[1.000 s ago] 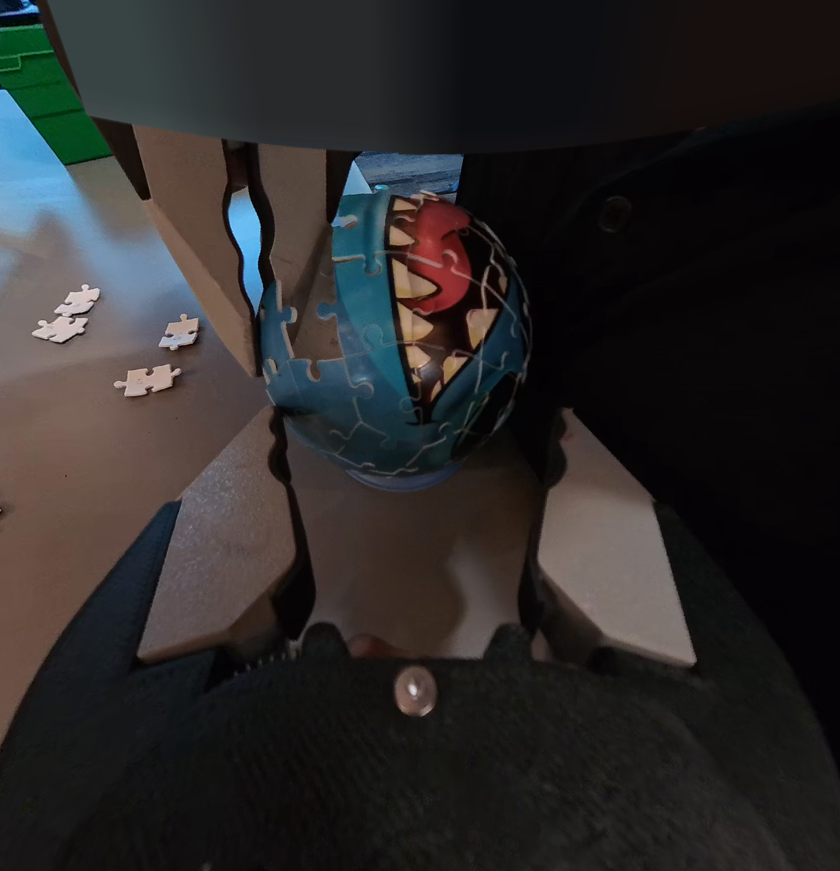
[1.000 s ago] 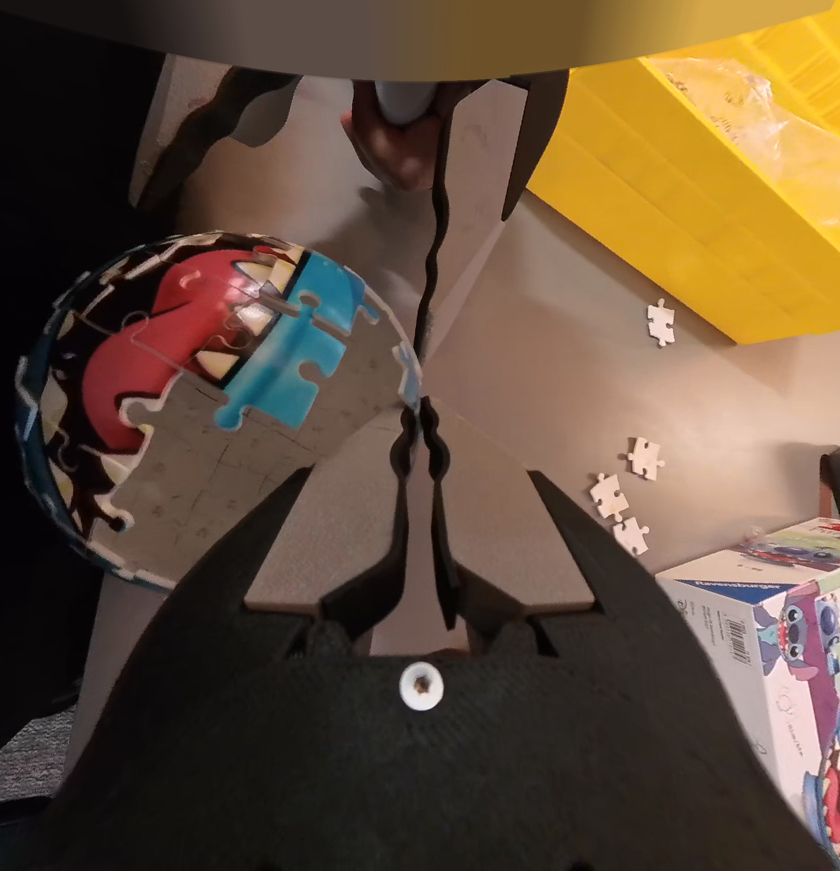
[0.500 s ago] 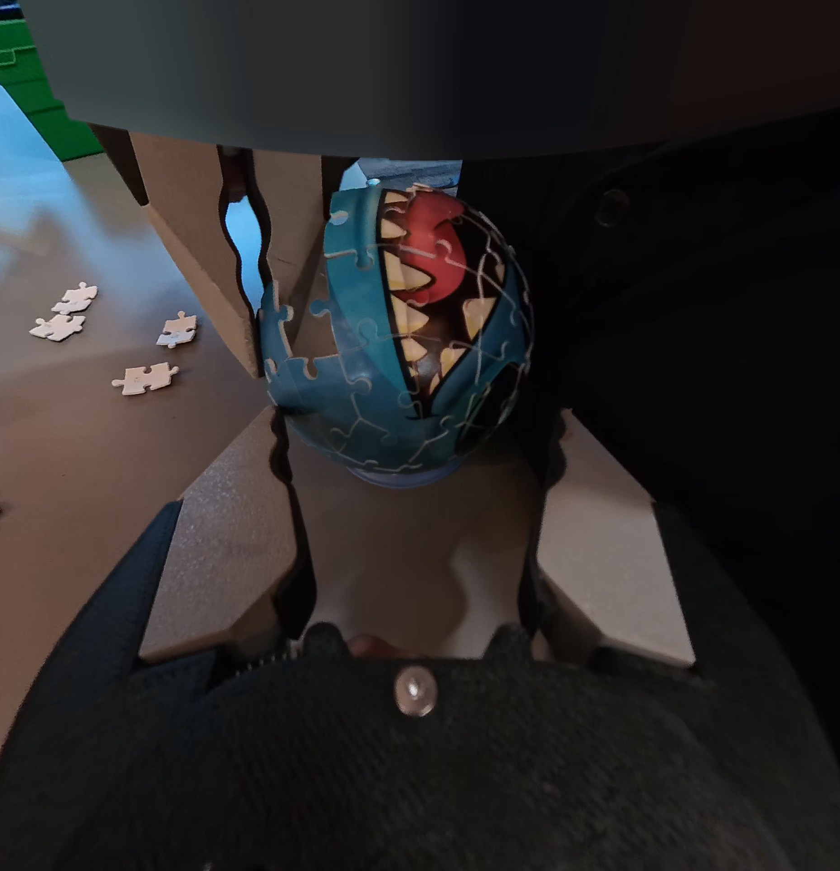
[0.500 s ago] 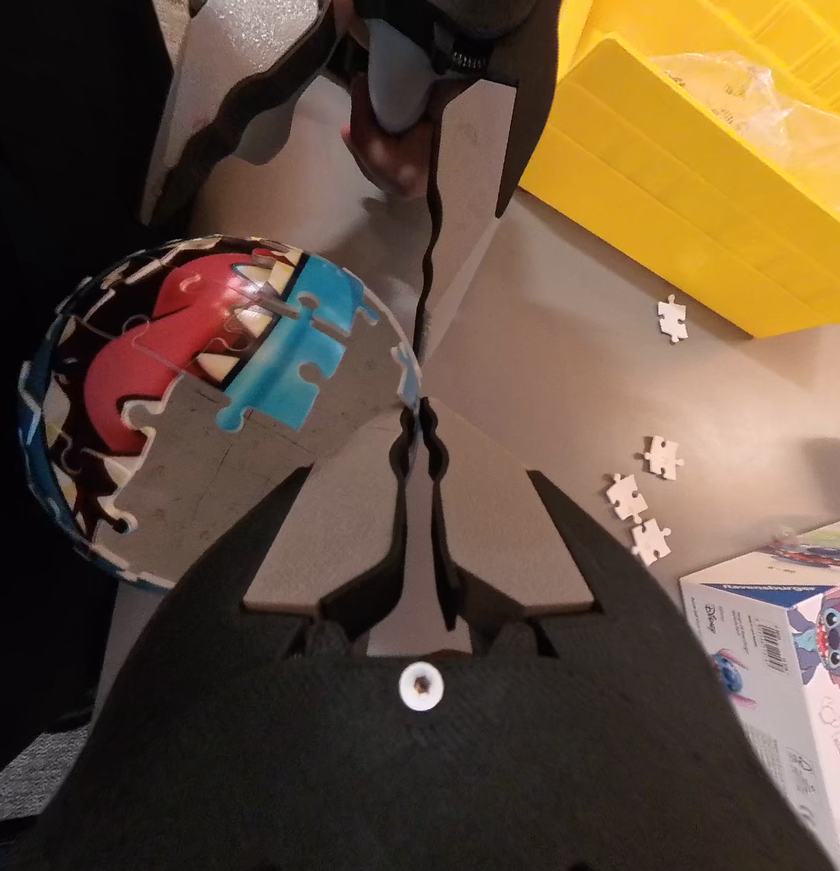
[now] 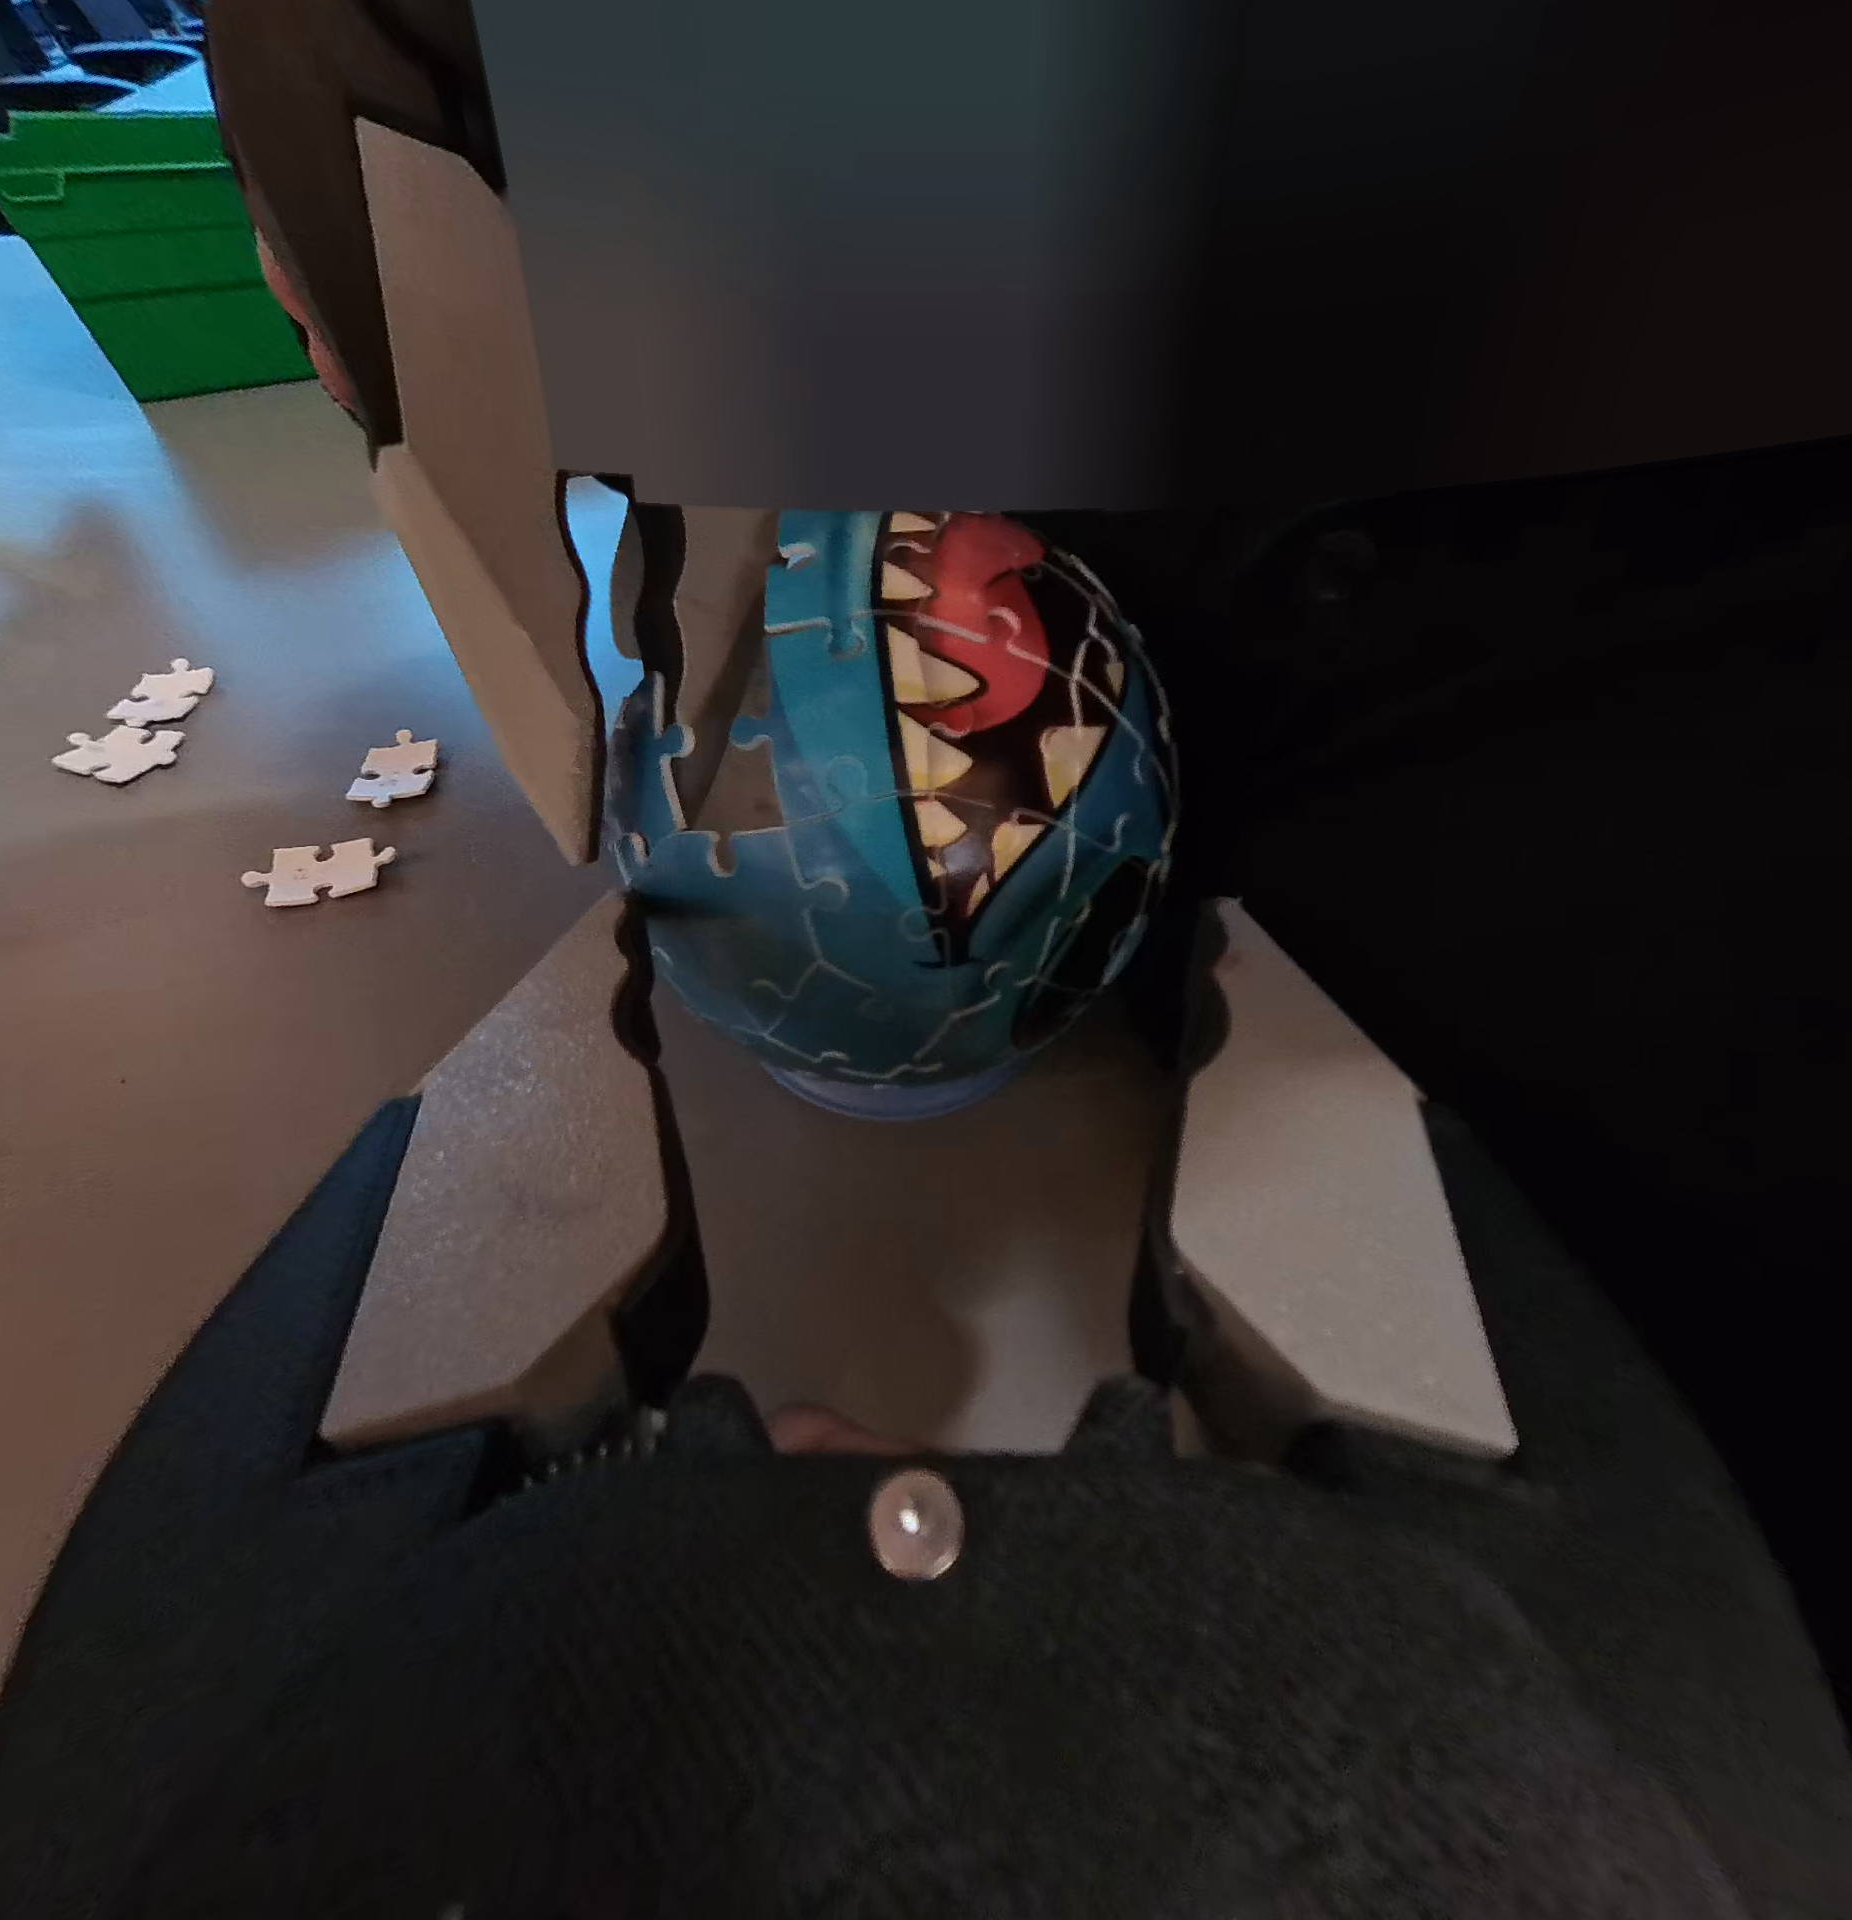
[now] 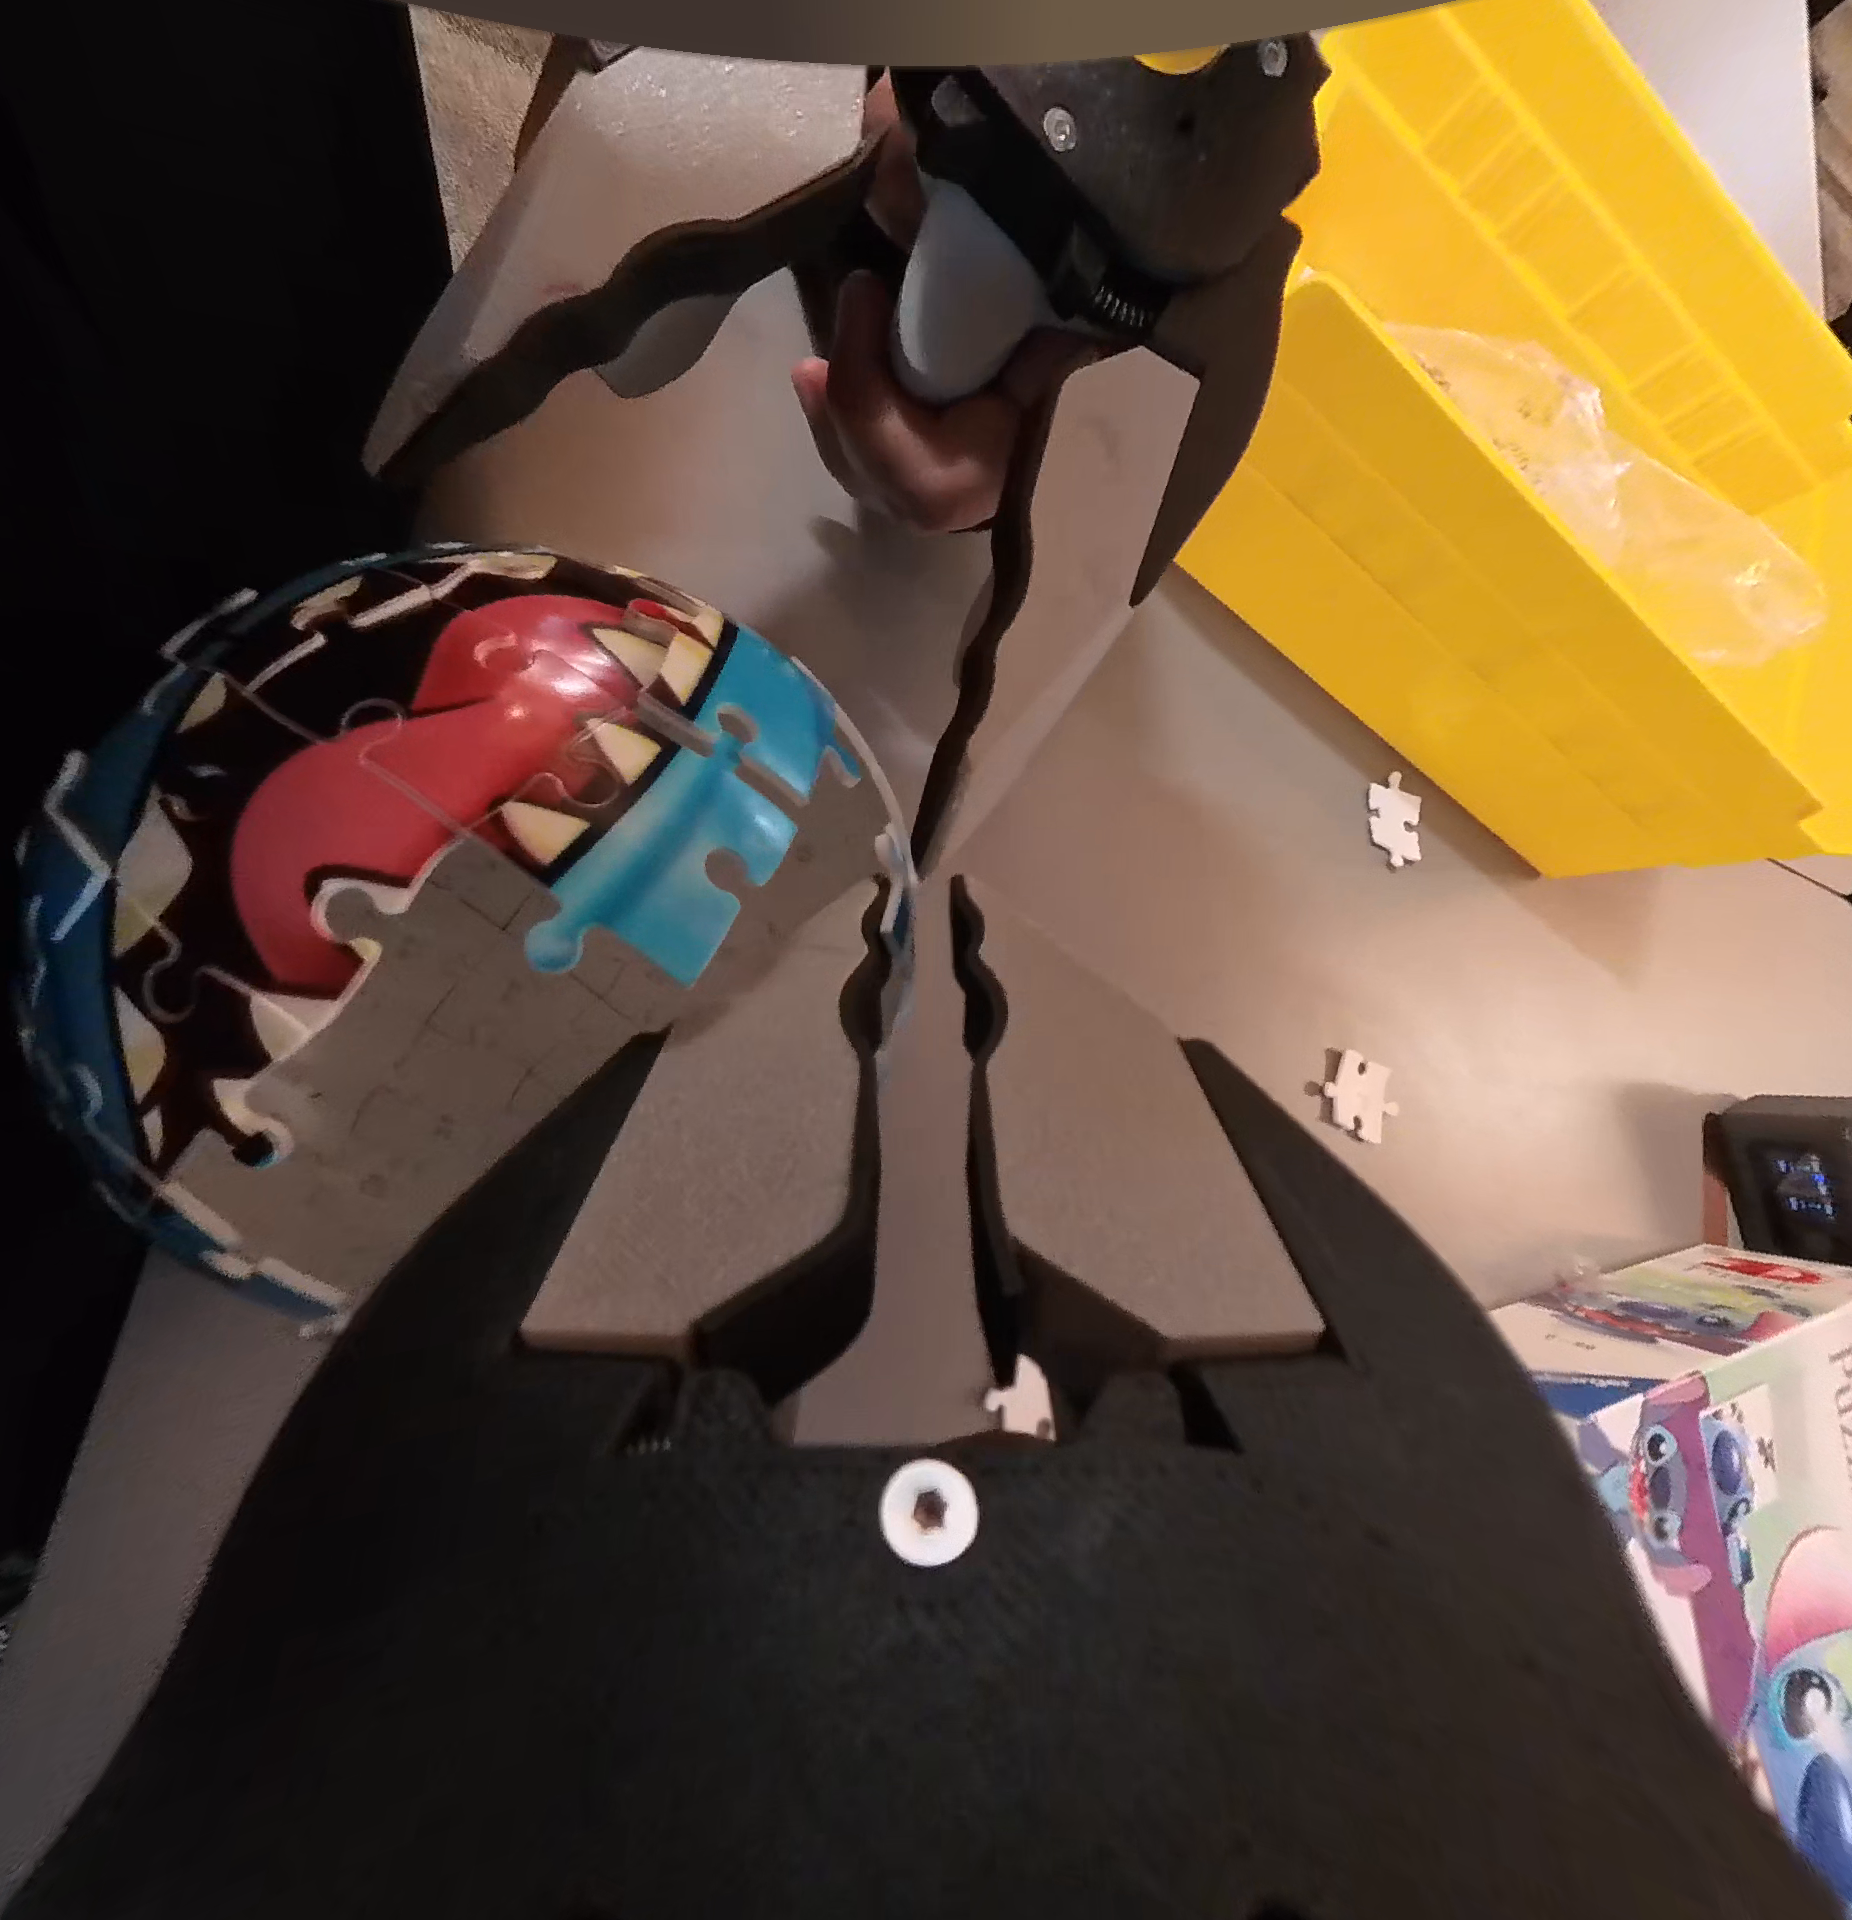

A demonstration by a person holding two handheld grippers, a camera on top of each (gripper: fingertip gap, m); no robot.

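The left gripper [image 5: 906,940] is spread wide around the round blue puzzle ball [image 5: 891,810] with its red tongue and white teeth, gripping its sides. The right gripper [image 6: 917,894] sits at the ball's open edge, fingers slightly apart. White loose puzzle pieces [image 5: 319,871] lie on the grey table [image 5: 122,1039].

Puzzle ball [image 5: 880,831] fills the left gripper [image 5: 901,935] gap. Loose pieces [image 6: 1358,1091] and yellow bins [image 6: 1524,520] obstruct the table [image 6: 1161,935] beyond.
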